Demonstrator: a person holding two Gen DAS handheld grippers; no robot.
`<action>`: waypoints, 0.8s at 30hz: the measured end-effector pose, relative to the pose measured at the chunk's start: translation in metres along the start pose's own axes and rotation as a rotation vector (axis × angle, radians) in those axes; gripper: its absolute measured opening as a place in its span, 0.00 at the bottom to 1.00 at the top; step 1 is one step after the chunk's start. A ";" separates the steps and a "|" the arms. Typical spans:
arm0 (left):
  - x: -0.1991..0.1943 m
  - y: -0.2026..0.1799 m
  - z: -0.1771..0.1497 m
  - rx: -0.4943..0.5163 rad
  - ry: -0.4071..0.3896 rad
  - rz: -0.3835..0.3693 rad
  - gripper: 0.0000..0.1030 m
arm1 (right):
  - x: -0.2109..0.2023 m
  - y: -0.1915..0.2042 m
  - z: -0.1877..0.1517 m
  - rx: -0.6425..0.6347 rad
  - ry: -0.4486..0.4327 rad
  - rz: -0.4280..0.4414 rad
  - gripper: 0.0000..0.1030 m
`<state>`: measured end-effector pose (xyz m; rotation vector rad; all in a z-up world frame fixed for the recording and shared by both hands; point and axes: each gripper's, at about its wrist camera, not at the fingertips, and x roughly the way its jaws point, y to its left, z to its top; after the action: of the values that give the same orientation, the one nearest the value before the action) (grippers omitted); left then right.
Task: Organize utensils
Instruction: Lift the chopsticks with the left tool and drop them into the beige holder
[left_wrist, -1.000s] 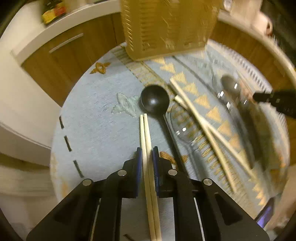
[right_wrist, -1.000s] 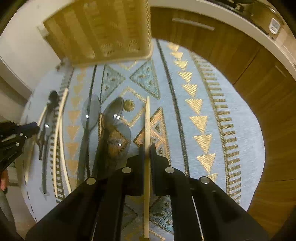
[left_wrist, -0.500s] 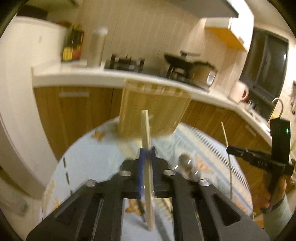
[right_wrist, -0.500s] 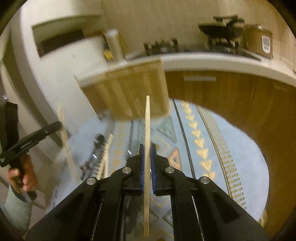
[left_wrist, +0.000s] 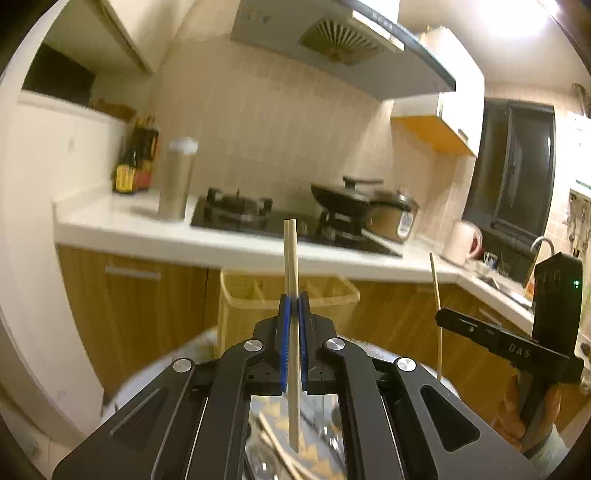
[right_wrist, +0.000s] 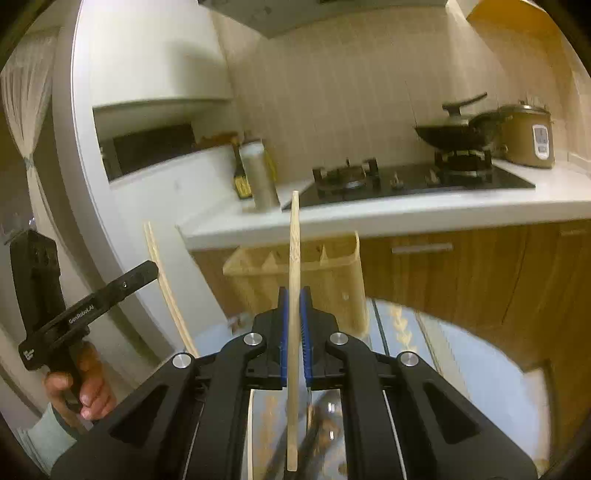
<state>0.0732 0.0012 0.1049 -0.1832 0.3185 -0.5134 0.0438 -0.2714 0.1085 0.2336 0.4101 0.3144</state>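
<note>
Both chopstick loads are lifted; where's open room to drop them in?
The tan slotted plastic utensil basket shows open compartments behind both hand-held grippers. The patterned tablecloth lies bare to the right; below, the spoons crowd it.

Matte black linkage arms on the left gripper carry round silver screws at each joint, ending in fingers lined with ribbed blue pads. The right gripper is built alike; from the left wrist view its side bar bears pale lettering, and a green light glows on the black block above. A bare hand in a light grey-green cuff wraps the black handle below.
</note>
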 end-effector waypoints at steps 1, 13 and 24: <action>0.002 0.001 0.007 0.002 -0.016 -0.001 0.02 | 0.003 0.001 0.006 -0.002 -0.014 0.000 0.04; 0.024 -0.001 0.089 0.058 -0.233 0.018 0.02 | 0.060 0.002 0.105 -0.012 -0.248 -0.027 0.04; 0.095 0.027 0.069 0.039 -0.191 0.099 0.02 | 0.133 -0.007 0.094 -0.095 -0.286 -0.247 0.04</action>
<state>0.1881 -0.0173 0.1388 -0.1763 0.1304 -0.4008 0.2008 -0.2472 0.1434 0.1301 0.1383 0.0548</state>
